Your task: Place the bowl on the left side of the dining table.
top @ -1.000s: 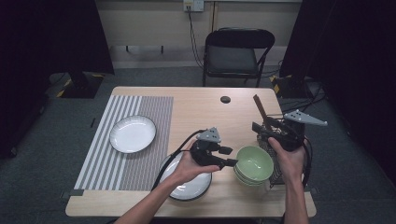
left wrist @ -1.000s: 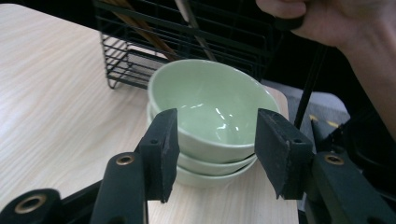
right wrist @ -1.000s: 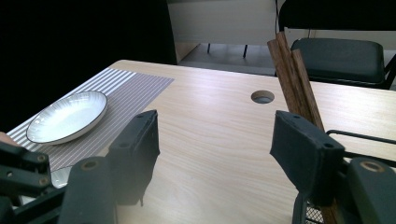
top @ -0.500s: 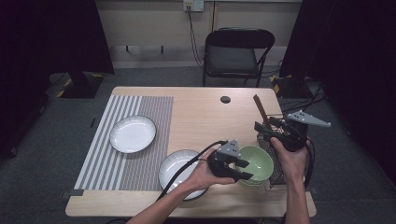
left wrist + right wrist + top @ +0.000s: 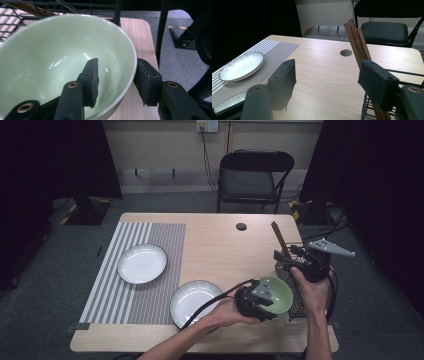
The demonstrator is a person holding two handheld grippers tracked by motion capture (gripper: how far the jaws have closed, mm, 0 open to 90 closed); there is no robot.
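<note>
Left claw (image 5: 116, 75) astride bowl (image 5: 50, 55) rim, closing.

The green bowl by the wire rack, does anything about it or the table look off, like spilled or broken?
Nothing stands out. The green bowl looks whole and empty, beside the wire rack, with the left gripper straddling its rim, one jaw inside and one outside. Both white plates lie flat, and the wooden sticks lean in the rack.

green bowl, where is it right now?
In the high view the green bowl sits at the table's near right corner, against the black wire rack, right of the nearer white plate. The left gripper straddles its rim, jaws closing.
</note>
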